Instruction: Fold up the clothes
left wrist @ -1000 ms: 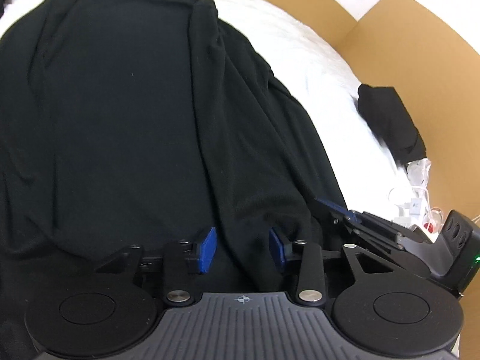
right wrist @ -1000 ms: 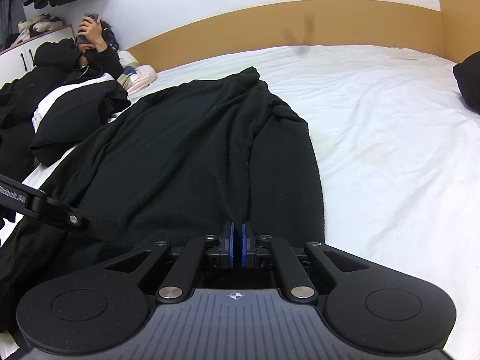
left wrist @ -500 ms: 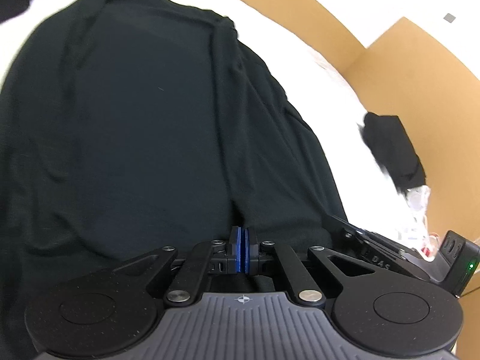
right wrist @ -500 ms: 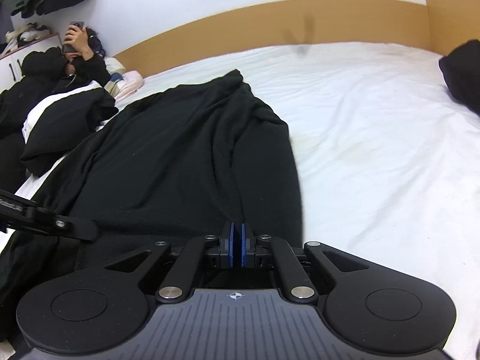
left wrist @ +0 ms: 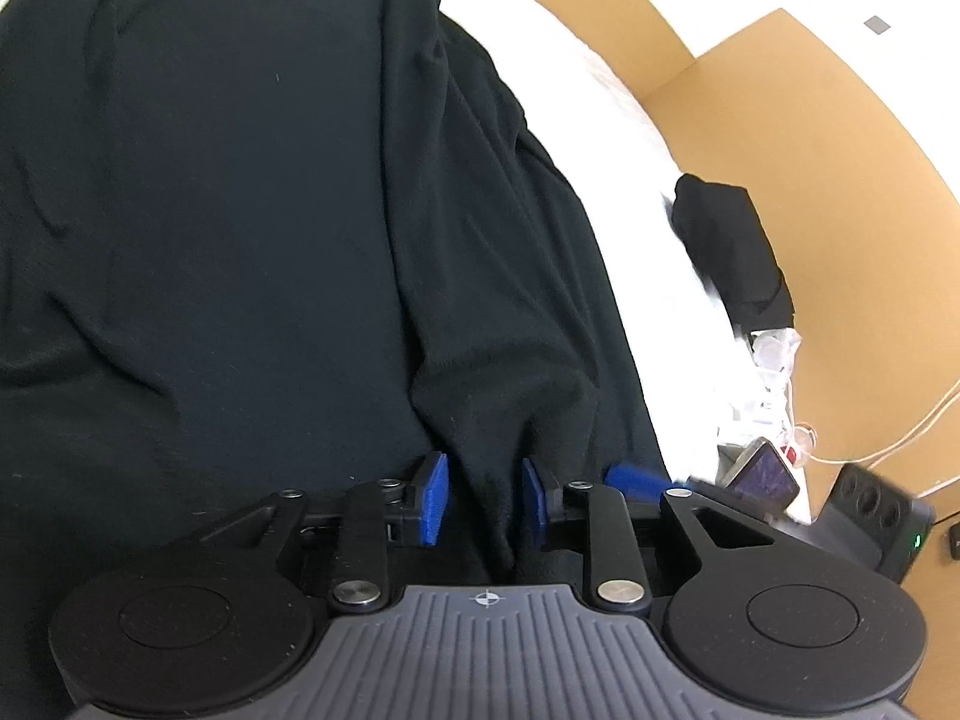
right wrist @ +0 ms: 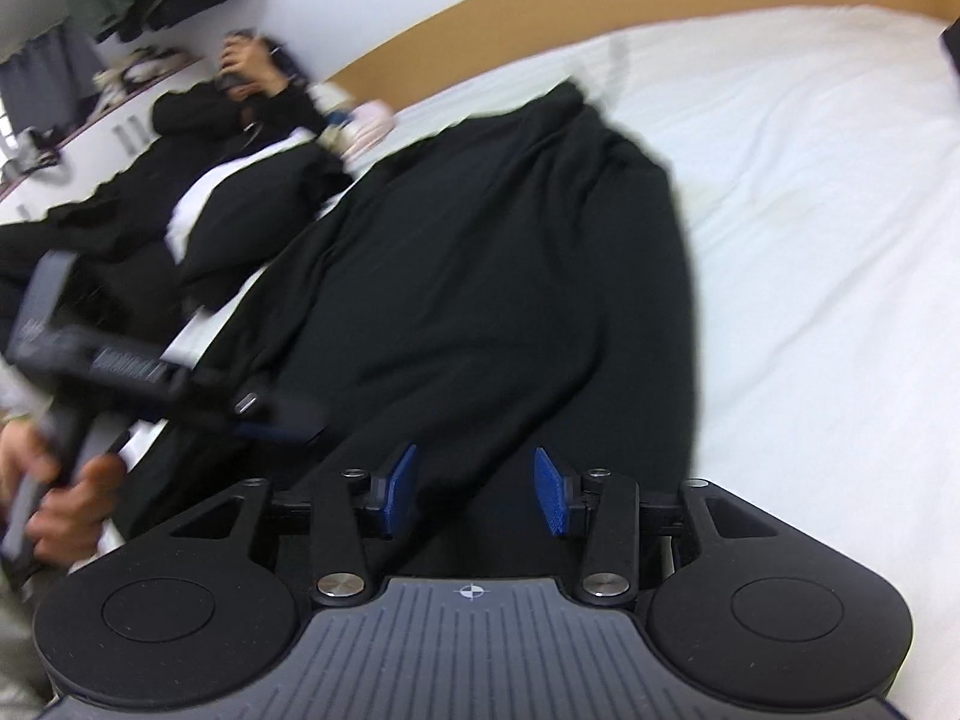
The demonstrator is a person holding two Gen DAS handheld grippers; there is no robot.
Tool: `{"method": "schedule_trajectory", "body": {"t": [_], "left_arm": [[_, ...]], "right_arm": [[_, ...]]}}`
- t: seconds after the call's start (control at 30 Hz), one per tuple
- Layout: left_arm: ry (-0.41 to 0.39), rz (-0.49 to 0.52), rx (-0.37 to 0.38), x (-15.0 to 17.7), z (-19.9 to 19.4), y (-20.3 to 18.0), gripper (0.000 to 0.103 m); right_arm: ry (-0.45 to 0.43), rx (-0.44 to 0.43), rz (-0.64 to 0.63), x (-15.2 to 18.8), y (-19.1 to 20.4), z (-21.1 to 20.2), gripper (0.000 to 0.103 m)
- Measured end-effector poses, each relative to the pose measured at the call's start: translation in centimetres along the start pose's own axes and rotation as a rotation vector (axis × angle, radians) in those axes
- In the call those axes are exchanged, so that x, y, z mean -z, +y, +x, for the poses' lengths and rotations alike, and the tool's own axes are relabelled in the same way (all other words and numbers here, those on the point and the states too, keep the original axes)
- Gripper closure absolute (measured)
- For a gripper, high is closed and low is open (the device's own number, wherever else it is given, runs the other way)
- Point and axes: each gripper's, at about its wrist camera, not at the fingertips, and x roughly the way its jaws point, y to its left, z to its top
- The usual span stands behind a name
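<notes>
Both my grippers, clamped shut half a second ago, are opening: my left gripper (left wrist: 478, 507) still has a ridge of the black garment (left wrist: 252, 228) between its parting pads, my right gripper (right wrist: 474, 495) stands released over its near hem. The garment lies spread on the white bed (right wrist: 810, 228), so this fold looks laid down.

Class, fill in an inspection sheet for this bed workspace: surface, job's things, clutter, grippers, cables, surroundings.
Surface: white bed sheet, lightly creased.
Job's things: large black garment spread flat, its right edge folded inward.
Clutter: small black bundle by the bed's edge; phone and small items near it.
Grippers: left gripper opening, a fabric fold between its pads; right gripper opening over the cloth.
Cables: white cable beside the bed.
Surroundings: tan bed frame; a person lying alongside.
</notes>
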Motion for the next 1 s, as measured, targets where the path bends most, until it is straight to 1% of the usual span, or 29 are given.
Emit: {"method": "schedule_trajectory", "body": {"t": [0.07, 0.13, 0.17, 0.2, 0.23, 0.27, 0.4, 0.47, 0.57, 0.67, 0.7, 0.73, 0.77, 0.83, 0.9, 0.93, 0.97, 1.0], "left_arm": [[0.003, -0.006, 0.004, 0.2, 0.4, 0.0, 0.077], [-0.001, -0.010, 0.010, 0.4, 0.8, 0.0, 0.082], [0.001, -0.018, 0.017, 0.4, 1.0, 0.0, 0.091], [0.003, -0.026, 0.021, 0.4, 1.3, 0.1, 0.099], [-0.001, -0.028, 0.017, 0.5, 1.4, 0.1, 0.100], [-0.014, -0.030, 0.014, 0.5, 1.4, 0.1, 0.101], [-0.074, -0.036, 0.030, 0.3, 0.5, 0.2, 0.102], [-0.097, -0.033, 0.029, 0.3, -0.3, 0.2, 0.102], [-0.111, -0.033, 0.038, 0.1, -1.4, 0.4, 0.102], [-0.129, -0.037, 0.011, 0.2, -2.5, 1.0, 0.102], [-0.129, -0.054, 0.005, 0.3, -2.3, 1.2, 0.102], [-0.121, -0.069, 0.003, 0.4, -2.3, 1.5, 0.102], [-0.099, -0.078, 0.007, 0.6, -2.2, 1.7, 0.100], [-0.059, -0.081, 0.030, 1.0, -1.8, 1.6, 0.097], [-0.050, -0.050, 0.061, 1.4, -1.6, 0.8, 0.090], [-0.049, -0.033, 0.073, 1.6, -1.5, 0.4, 0.086], [-0.045, -0.018, 0.077, 1.5, -1.1, 0.0, 0.077], [-0.040, -0.002, 0.067, 1.5, -0.6, -0.4, 0.070]], "right_arm": [[0.006, -0.034, -0.004, 0.9, 0.5, 0.1, 0.061], [0.001, -0.021, -0.034, 1.5, 1.4, 0.3, 0.064], [-0.004, -0.007, -0.051, 1.8, 1.9, 0.5, 0.070], [-0.011, 0.013, -0.072, 2.0, 2.3, 0.6, 0.084], [-0.021, 0.045, -0.099, 2.1, 2.7, 0.8, 0.093], [-0.037, 0.076, -0.117, 2.2, 3.0, 0.8, 0.100], [-0.098, 0.130, -0.165, 2.4, 3.6, -0.6, 0.100], [-0.119, 0.126, -0.151, 2.3, 3.2, -2.0, 0.100], [-0.142, 0.151, -0.138, 2.2, 2.6, -3.7, 0.100], [-0.162, 0.174, -0.118, 1.7, 1.9, -4.3, 0.100], [-0.157, 0.177, -0.115, 1.5, 1.7, -4.3, 0.100], [-0.131, 0.172, -0.116, 1.4, 1.6, -3.9, 0.100], [-0.105, 0.168, -0.118, 1.3, 1.5, -3.4, 0.099], [-0.071, 0.169, -0.119, 1.3, 1.5, -3.0, 0.089], [-0.044, 0.176, -0.120, 1.5, 1.4, -2.7, 0.055], [-0.034, 0.169, -0.114, 1.4, 1.3, -2.6, 0.053], [-0.029, 0.149, -0.100, 1.3, 1.1, -2.7, 0.053], [-0.025, 0.130, -0.087, 1.1, 0.9, -2.9, 0.053]]}}
